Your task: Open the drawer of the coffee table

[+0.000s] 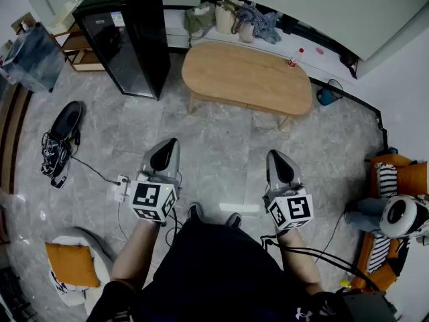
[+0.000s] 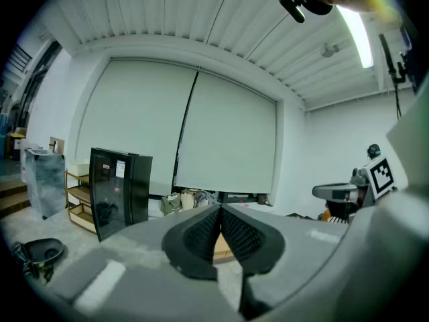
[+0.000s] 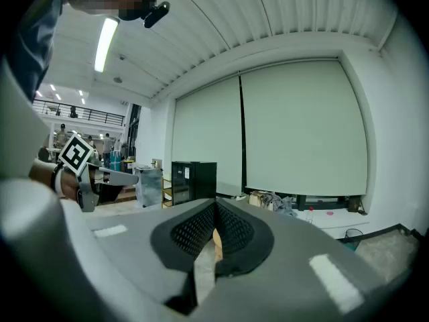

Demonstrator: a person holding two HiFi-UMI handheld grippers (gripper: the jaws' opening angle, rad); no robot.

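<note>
The oval wooden coffee table (image 1: pixel 248 78) stands on the grey tile floor ahead of me; its drawer front cannot be made out from above. My left gripper (image 1: pixel 166 151) and right gripper (image 1: pixel 278 158) are held side by side well short of the table, both shut with nothing between the jaws. In the left gripper view the dark pads (image 2: pixel 201 237) meet, with a sliver of the table (image 2: pixel 222 248) showing behind them. The right gripper view also shows closed pads (image 3: pixel 231 230) and the table (image 3: pixel 216 242) behind them.
A black cabinet (image 1: pixel 131 35) stands left of the table, next to a wooden shelf (image 1: pixel 77 49). Bags and clothes (image 1: pixel 234 19) lie along the back wall. A small bottle (image 1: pixel 295 58) sits on the table's far right. Shoes (image 1: pixel 60 139), a power strip (image 1: pixel 120 188) and orange seats (image 1: pixel 395 180) surround me.
</note>
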